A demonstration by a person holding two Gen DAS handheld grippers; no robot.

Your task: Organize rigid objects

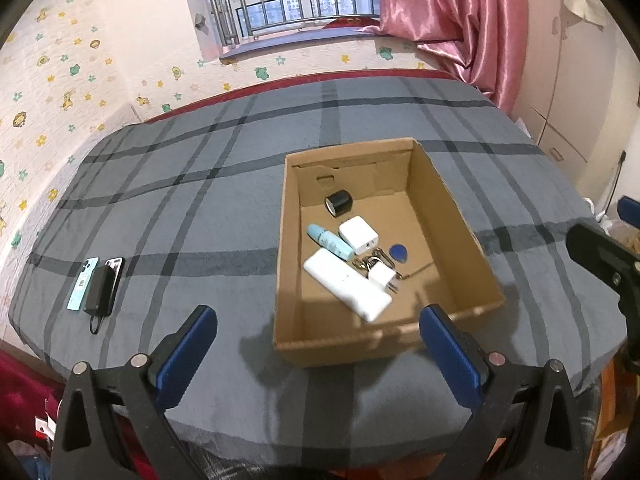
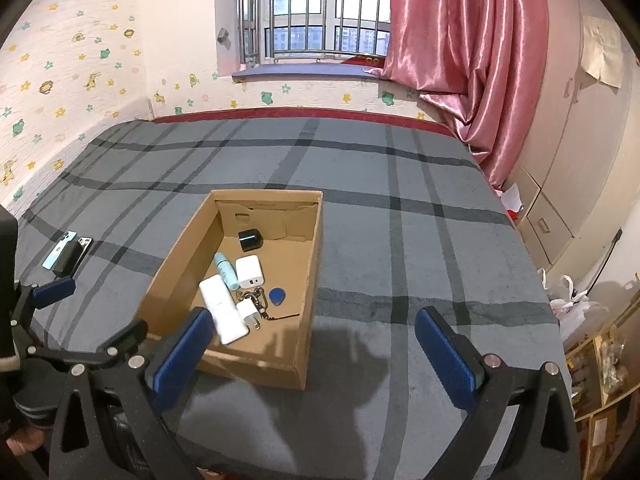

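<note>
An open cardboard box (image 1: 452, 196) (image 2: 312, 272) sits on the plaid bed. Inside lie a white power bank (image 1: 346, 290) (image 2: 222, 314), a light blue tube (image 1: 330, 241) (image 2: 226, 271), a white charger (image 1: 358, 234) (image 2: 250, 271), a white plug (image 1: 382, 276) (image 2: 248, 312), a blue key fob with keys (image 1: 399, 253) (image 2: 277, 296) and a black cube (image 1: 338, 202) (image 2: 250, 240). At the left lie a teal phone (image 1: 80, 286) (image 2: 58, 250) and a black power bank (image 1: 100, 290) (image 2: 68, 260) on a second phone. My left gripper (image 1: 318, 326) and right gripper (image 2: 314, 330) are open and empty, just before the box's near edge.
The bed (image 1: 224, 200) is covered by a grey plaid blanket and meets the papered wall at the left and far side. A pink curtain (image 2: 460, 40) hangs at the far right by the window. A cabinet (image 2: 560, 184) and clutter stand right of the bed.
</note>
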